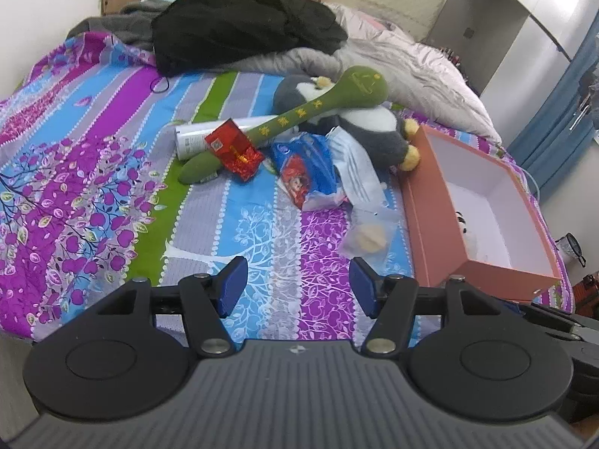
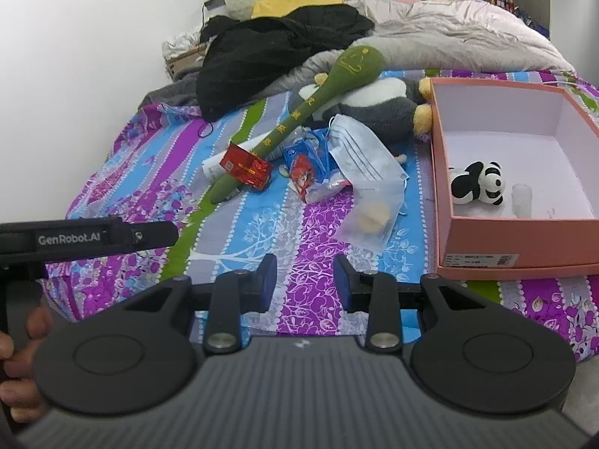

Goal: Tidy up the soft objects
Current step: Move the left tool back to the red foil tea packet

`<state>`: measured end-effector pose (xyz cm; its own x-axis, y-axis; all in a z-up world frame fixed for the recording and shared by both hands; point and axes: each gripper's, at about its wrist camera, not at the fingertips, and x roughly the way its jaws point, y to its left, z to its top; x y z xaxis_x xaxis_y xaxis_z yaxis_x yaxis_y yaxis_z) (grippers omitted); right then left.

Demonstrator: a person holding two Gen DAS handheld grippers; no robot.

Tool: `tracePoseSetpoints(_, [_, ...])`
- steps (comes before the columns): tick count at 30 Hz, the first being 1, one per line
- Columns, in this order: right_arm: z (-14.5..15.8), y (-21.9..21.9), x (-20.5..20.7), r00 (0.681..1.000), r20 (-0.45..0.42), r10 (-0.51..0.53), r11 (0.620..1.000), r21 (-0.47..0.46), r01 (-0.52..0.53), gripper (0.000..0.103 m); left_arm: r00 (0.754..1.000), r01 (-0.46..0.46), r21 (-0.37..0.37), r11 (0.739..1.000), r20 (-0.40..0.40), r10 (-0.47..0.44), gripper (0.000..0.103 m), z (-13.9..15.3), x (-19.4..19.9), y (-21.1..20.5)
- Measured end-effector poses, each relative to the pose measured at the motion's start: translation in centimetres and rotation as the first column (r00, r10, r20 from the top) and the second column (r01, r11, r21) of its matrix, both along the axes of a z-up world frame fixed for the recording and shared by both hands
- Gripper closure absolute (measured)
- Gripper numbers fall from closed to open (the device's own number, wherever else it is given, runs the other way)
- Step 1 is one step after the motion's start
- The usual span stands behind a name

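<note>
A long green plush mallet (image 1: 299,114) (image 2: 310,112) lies across a grey and white penguin plush (image 1: 374,127) (image 2: 378,106) on the patterned bed sheet. A small panda plush (image 2: 477,183) lies inside the open pink box (image 2: 516,239) (image 1: 438,224) at the right. A blue face mask (image 2: 359,149) (image 1: 355,172) lies in front of the penguin. My left gripper (image 1: 297,284) is open and empty above the sheet near the bed's front. My right gripper (image 2: 305,280) is open and empty, left of the box.
A red packet (image 1: 234,149) (image 2: 247,168), a blue snack bag (image 1: 307,168) (image 2: 307,166), a white tube (image 1: 191,138) and a clear bag with a pale round thing (image 2: 374,217) (image 1: 368,237) lie mid-bed. Black clothes (image 1: 239,26) (image 2: 269,56) and a grey quilt (image 2: 449,37) are piled at the back.
</note>
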<state>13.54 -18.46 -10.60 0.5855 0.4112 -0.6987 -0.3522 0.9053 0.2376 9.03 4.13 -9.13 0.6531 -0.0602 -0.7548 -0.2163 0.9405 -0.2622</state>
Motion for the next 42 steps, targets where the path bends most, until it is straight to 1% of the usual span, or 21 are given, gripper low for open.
tracePoseSetpoints(11, [-2.4, 2.1, 5.1, 0.998, -0.065, 0.017, 0.999, -0.036, -0.02, 0.067, 0.995, -0.05, -0.019, 0.999, -0.092, 0.048, 0.037, -3.8, 5.8, 2.6])
tracePoseSetpoints(18, [-5.0, 2.9, 9.1, 0.992, -0.123, 0.007, 0.998, -0.058, -0.015, 0.065, 0.987, -0.073, -0.022, 0.997, -0.142, 0.07, 0.035, -7.2, 10.1, 4.1])
tracePoseSetpoints(19, [-5.3, 3.0, 9.6, 0.992, -0.128, 0.006, 0.998, -0.06, -0.014, 0.063, 0.987, -0.074, -0.022, 0.997, -0.147, 0.07, 0.034, -7.7, 10.8, 4.2])
tracePoseSetpoints(21, [-6.0, 3.2, 10.7, 0.991, -0.135, -0.002, 0.998, -0.063, -0.007, 0.046, 0.985, -0.077, -0.023, 0.997, -0.157, 0.072, 0.034, -8.8, 12.2, 4.4])
tracePoseSetpoints(22, [-6.3, 3.3, 11.3, 0.99, -0.137, -0.008, 0.998, -0.067, -0.001, 0.043, 0.984, -0.079, -0.025, 0.997, -0.16, 0.074, 0.034, -9.3, 12.9, 4.6])
tracePoseSetpoints(23, [-6.7, 3.3, 11.8, 0.99, -0.14, -0.013, 0.997, -0.071, 0.003, 0.037, 0.984, -0.081, -0.028, 0.996, -0.162, 0.076, 0.034, -9.8, 13.6, 4.7])
tracePoseSetpoints(24, [-7.0, 3.3, 12.4, 0.99, -0.143, -0.018, 0.997, -0.075, 0.008, 0.035, 0.984, -0.085, -0.031, 0.996, -0.163, 0.078, 0.034, -10.4, 14.3, 4.8])
tracePoseSetpoints(28, [-8.8, 3.4, 14.7, 0.985, -0.163, -0.058, 0.994, -0.104, 0.041, 0.035, 0.982, -0.113, -0.035, 0.993, -0.155, 0.107, 0.034, -12.0, 17.0, 5.5])
tracePoseSetpoints(34, [-11.4, 3.6, 17.4, 0.975, -0.192, -0.11, 0.988, -0.131, 0.086, 0.035, 0.975, -0.197, -0.075, 0.977, -0.121, 0.187, 0.034, -13.8, 20.5, 7.3])
tracePoseSetpoints(39, [-12.9, 4.0, 18.5, 0.973, -0.194, -0.128, 0.982, -0.166, 0.096, 0.035, 0.959, -0.274, -0.125, 0.953, -0.106, 0.262, 0.034, -14.9, 22.7, 8.7])
tracePoseSetpoints(42, [-13.7, 4.2, 18.7, 0.972, -0.194, -0.131, 0.979, -0.181, 0.095, 0.035, 0.946, -0.32, -0.145, 0.936, -0.108, 0.307, 0.033, -15.5, 23.7, 9.2])
